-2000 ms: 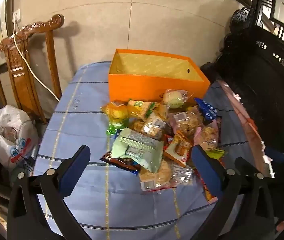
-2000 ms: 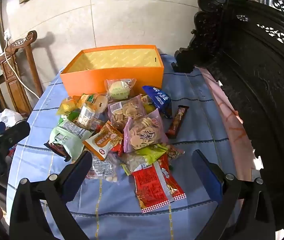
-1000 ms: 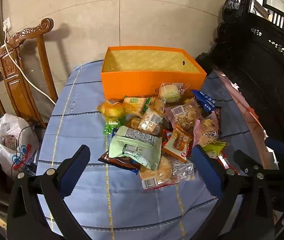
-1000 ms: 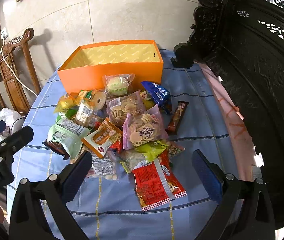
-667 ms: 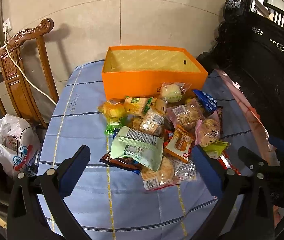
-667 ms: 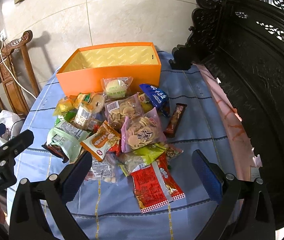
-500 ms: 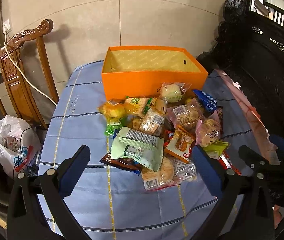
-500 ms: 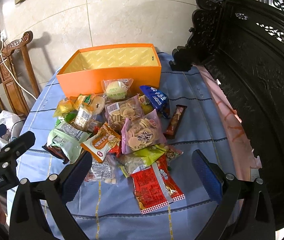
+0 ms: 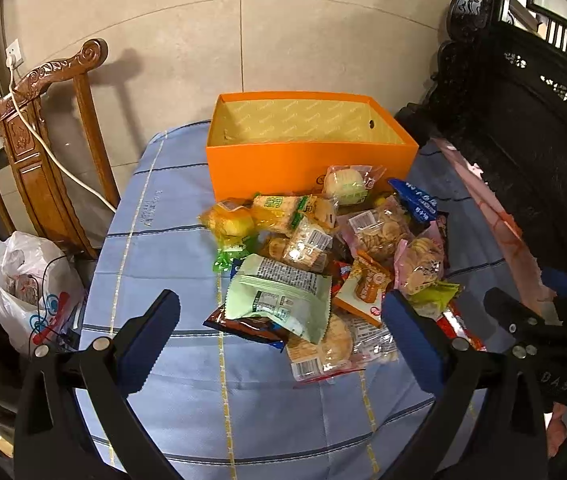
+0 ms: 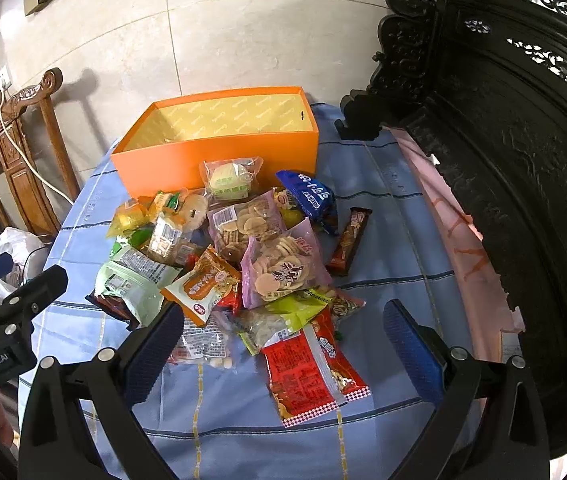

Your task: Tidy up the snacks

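Observation:
An open orange box [image 9: 307, 160] [image 10: 219, 152] stands at the far side of a blue-clothed round table [image 9: 155, 248]. In front of it lies a heap of snack packets: a pale green pouch [image 9: 279, 296] [image 10: 131, 280], an orange packet [image 10: 203, 284], pink cracker bags [image 10: 283, 268], a blue packet [image 10: 309, 194], a brown bar [image 10: 349, 236] and a red packet [image 10: 307, 372]. My left gripper [image 9: 279, 332] is open above the heap's near edge, holding nothing. My right gripper [image 10: 283, 336] is open too, hovering over the red packet.
A carved wooden chair [image 9: 35, 120] with a white cable stands left of the table, and a white plastic bag [image 9: 19, 280] lies below it. Dark carved furniture [image 10: 503, 120] lines the right side. A pink sheet [image 10: 463, 240] runs along the table's right edge.
Both views have shifted only slightly; the grippers stay open and the snacks lie as before.

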Demonstrator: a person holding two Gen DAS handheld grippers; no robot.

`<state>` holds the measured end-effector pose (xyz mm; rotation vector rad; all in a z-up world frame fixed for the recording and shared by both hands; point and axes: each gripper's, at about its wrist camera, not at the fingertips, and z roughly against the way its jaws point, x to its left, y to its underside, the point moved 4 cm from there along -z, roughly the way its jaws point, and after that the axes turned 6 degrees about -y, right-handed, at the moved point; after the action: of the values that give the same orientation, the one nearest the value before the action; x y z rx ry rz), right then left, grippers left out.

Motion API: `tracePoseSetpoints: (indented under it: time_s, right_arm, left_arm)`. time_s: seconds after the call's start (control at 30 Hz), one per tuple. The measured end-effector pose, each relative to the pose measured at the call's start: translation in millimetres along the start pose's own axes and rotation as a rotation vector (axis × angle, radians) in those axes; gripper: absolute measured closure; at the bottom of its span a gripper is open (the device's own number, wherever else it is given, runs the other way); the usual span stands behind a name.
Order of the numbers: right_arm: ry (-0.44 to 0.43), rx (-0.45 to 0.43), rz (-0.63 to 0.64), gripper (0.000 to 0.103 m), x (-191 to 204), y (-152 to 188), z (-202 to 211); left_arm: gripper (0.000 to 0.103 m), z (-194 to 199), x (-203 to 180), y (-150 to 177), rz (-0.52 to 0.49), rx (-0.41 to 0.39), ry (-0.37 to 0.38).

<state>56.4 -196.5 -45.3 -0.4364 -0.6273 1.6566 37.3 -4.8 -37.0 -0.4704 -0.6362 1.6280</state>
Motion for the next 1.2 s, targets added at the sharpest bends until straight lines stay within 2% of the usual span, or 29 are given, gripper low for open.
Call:
tracePoseSetpoints:
  time_s: [0.4,1.2]
  right_arm:
    - [0.000,-0.001,0.007,0.003,1.7,0.3,0.9]
    - [-0.012,0.003,0.006,0.003,1.1,0.7,1.0]
  left_arm:
    - [0.004,4.0,2.7,-0.3,0.016,-0.013,-0.008]
    - [0.004,-3.3,4.6,3.6,0.037,0.023,0.005]
